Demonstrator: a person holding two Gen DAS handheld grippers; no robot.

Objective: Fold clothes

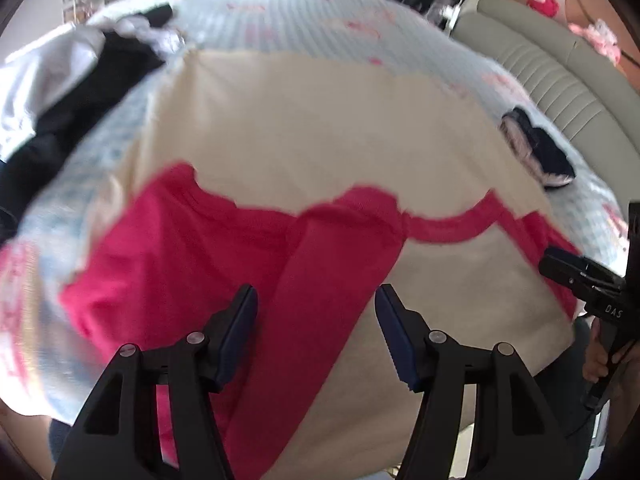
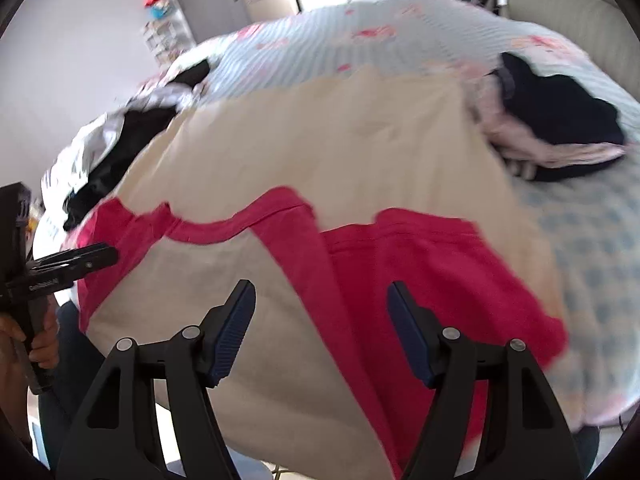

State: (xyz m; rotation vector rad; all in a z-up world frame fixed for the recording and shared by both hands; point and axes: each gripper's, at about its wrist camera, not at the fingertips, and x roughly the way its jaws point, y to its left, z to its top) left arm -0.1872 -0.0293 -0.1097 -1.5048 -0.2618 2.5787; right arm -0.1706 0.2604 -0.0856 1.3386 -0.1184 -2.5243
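Observation:
A bright pink garment (image 1: pixel 192 248) lies spread on a cream cloth (image 1: pixel 320 120) on the bed. One long pink strip of it runs down between my left gripper's fingers. My left gripper (image 1: pixel 316 300) hovers open just above that strip, holding nothing. In the right wrist view the pink garment (image 2: pixel 420 272) lies under and to the right of my right gripper (image 2: pixel 320 292), which is open and empty above it. A thin pink band curves across the cream cloth (image 2: pixel 320 140). Each gripper shows at the other view's edge: right gripper (image 1: pixel 560 264), left gripper (image 2: pixel 100 256).
A loose heap of black and white clothes (image 1: pixel 60 92) (image 2: pixel 120 136) lies at the bed's far left. A folded dark and pale pink stack (image 1: pixel 536 156) (image 2: pixel 560 120) sits at the right. The bedcover (image 1: pixel 304 20) is light blue with pink marks. A padded grey headboard (image 1: pixel 560 80) borders the right.

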